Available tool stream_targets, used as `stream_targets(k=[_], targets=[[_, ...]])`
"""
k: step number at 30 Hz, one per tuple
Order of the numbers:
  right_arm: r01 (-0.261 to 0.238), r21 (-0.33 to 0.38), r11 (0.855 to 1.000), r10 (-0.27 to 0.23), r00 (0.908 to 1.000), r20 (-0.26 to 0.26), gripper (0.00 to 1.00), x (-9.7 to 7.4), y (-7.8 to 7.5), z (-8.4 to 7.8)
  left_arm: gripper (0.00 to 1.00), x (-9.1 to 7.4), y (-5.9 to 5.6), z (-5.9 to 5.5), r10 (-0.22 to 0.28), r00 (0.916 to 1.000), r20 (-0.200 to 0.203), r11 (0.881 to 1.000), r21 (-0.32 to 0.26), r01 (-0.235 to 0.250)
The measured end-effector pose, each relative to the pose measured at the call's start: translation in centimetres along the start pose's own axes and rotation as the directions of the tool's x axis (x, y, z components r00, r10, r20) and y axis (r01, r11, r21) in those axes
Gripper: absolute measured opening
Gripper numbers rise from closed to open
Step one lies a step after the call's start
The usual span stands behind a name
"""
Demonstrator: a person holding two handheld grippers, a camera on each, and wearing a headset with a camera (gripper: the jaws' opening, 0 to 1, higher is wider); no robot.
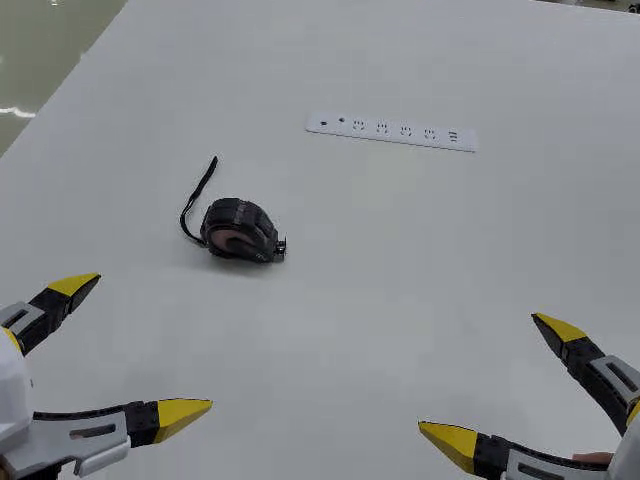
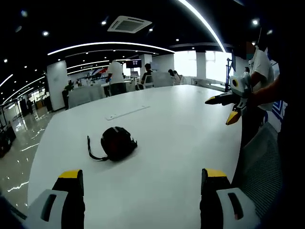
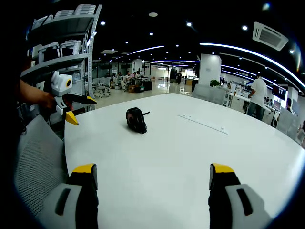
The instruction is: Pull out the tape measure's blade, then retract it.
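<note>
Head view, tape [image 1: 240, 230]: black case on the table [image 1: 400, 320], well ahead of both grippers; no blade out; hook [image 1: 281, 245] at the right end, strap [image 1: 198, 195] trailing left.
Head view, handling: judged rigid, compact and fairly heavy, with a hard shell that may slip; clamp the case across its flat sides and pinch the hook.
Left gripper view, left gripper [image 2: 142, 174]: jaws wide apart, empty, touching nothing; tape [image 2: 117, 142] ahead.
Right gripper view, right gripper [image 3: 153, 168]: jaws wide apart, empty; tape [image 3: 136, 119] well ahead.
</note>
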State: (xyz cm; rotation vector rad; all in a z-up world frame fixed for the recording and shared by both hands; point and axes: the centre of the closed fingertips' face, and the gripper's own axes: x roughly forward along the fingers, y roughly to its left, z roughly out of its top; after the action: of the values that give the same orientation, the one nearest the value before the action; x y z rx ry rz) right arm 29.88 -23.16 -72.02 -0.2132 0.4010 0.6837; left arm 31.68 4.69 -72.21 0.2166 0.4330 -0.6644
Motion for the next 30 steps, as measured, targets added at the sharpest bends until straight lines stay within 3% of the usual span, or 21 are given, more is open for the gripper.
stream_targets(k=[14,30], targets=[[-0.009,-0.01,1.0,0.009,0.9999,-0.011,1.0,-0.3,0.1,-0.4,1.0,0.2,-0.2,0.1,-0.009,0.9999,-0.014,1.0,0.021,0.009],[-0.079,-0.064,0.995,0.076,0.9959,-0.048,0.98,0.2,-0.7,-0.1,0.97,1.2,0.1,0.3,-0.052,0.9974,-0.05,0.996,0.07,0.056]])
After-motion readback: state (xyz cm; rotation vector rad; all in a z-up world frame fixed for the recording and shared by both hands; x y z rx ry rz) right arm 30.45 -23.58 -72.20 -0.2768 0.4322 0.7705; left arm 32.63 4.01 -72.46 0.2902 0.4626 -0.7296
